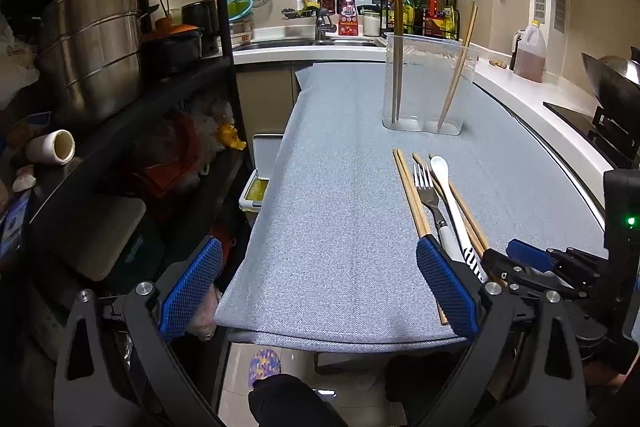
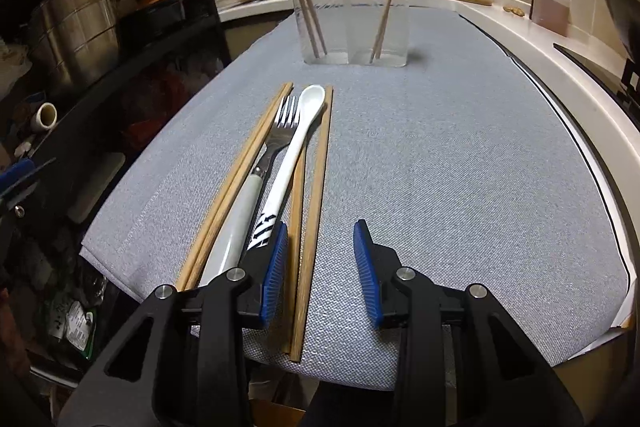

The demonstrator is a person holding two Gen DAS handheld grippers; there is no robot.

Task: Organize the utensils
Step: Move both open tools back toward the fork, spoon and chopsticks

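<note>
A clear plastic holder [image 1: 428, 83] [image 2: 352, 7] stands at the far end of the grey cloth [image 1: 340, 195] [image 2: 440, 155], with chopsticks leaning in both of its sides. Nearer, side by side, lie a chopstick pair [image 1: 408, 187] [image 2: 248, 163], a fork [image 1: 426, 187] [image 2: 280, 131], a white spoon [image 1: 448, 187] [image 2: 304, 123] and a second chopstick pair [image 2: 316, 187]. My right gripper [image 2: 323, 263] [image 1: 508, 261] is low over their near ends, partly open. The second pair lies between its fingers, against the left pad [image 2: 276, 267], clear of the right one. My left gripper [image 1: 320, 255] hangs wide open over the cloth's near edge, holding nothing.
A black rack with a steel pot [image 1: 88, 39] lines the left side. The sink and tap [image 1: 316, 7] are at the back, beside a spice rack [image 1: 420, 3]. An oil jug [image 1: 528, 55] and a wok [image 1: 612, 75] stand on the right counter. A slipper [image 1: 264, 367] shows below.
</note>
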